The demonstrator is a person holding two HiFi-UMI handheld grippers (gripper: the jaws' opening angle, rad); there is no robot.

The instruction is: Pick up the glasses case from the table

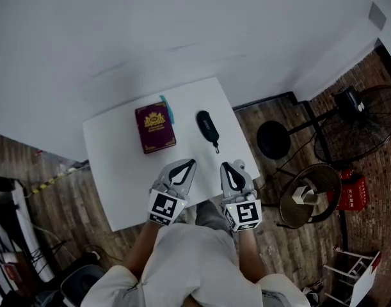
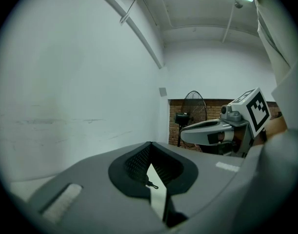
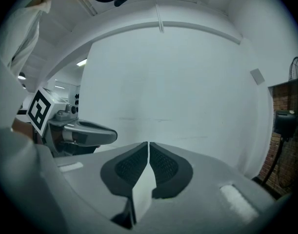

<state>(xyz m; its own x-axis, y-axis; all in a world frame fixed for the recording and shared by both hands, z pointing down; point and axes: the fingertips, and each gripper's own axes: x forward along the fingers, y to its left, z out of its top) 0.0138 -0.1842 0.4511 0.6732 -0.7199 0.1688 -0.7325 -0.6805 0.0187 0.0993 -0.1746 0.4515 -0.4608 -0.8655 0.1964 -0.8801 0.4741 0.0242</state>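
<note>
The black glasses case (image 1: 207,126) lies on the white table (image 1: 118,171), at its far right part, with a small pull tab trailing toward me. My left gripper (image 1: 192,162) hovers over the table's near edge, jaws shut and empty, its tip short of the case and to the left. My right gripper (image 1: 224,166) is beside it, also shut and empty, just near of the case's tab. In the left gripper view the jaws (image 2: 149,144) meet at the tips, and the right gripper (image 2: 207,130) shows alongside. In the right gripper view the jaws (image 3: 148,143) are shut.
A maroon book (image 1: 155,128) with a gold emblem lies left of the case, a teal object (image 1: 167,109) behind it. Right of the table stand a black round base (image 1: 273,139), a floor fan (image 1: 365,123), a round stool (image 1: 308,196) and a red container (image 1: 352,192).
</note>
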